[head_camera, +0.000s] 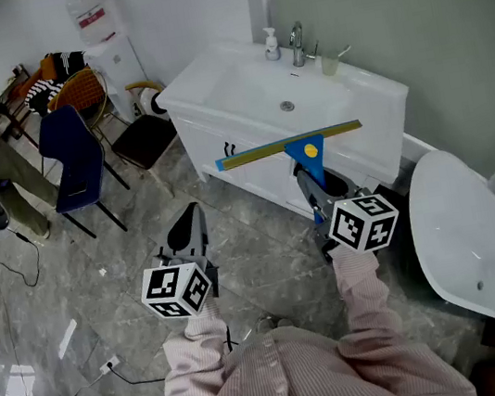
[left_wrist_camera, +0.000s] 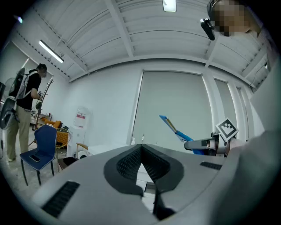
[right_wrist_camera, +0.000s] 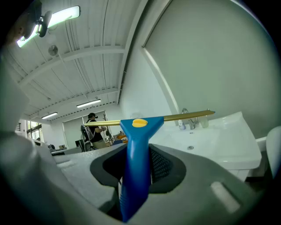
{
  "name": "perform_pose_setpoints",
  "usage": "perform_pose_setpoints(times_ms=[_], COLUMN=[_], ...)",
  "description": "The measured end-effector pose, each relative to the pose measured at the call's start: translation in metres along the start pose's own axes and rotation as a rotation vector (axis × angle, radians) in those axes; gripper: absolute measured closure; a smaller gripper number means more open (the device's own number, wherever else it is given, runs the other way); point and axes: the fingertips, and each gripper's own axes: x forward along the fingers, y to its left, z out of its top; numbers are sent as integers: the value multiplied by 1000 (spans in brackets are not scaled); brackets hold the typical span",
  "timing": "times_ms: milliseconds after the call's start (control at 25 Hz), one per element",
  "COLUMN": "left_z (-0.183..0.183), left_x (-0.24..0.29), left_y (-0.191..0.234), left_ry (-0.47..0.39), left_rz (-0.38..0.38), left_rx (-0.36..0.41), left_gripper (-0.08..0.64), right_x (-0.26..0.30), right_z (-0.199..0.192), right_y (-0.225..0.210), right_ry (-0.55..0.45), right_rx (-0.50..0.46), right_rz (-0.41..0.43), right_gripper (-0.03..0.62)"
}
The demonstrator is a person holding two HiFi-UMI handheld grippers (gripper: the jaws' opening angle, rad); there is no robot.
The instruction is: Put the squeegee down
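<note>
Right tongs (head_camera: 311,187) clench the squeegee (head_camera: 290,146) by its handle, blade crosswise before the vanity surface (head_camera: 209,78); left tongs (head_camera: 188,227), shut and empty, sit farther off.

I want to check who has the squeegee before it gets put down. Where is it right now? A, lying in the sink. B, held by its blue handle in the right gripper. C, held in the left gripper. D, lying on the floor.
B: the right gripper has its jaws shut on the blue handle of the squeegee, blade up; the left gripper holds nothing.
</note>
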Motion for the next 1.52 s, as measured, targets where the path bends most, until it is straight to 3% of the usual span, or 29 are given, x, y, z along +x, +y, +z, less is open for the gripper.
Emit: perform_pose_setpoints(times_ms=[920,1200,1520], left_z=[-10,-12,-5], left_x=[-5,20,86], left_y=[-7,17,75], left_ry=[23,24,19], left_rz=[60,69,54], left_rx=[5,1,0], left_gripper=[558,558,558], right_x=[-1,34,116], right_z=[-8,-6,5], right_y=[-7,-13,-31], right_ry=[20,24,23], right_rx=[12,22,33], right_rz=[52,70,66], right_gripper=[469,469,469])
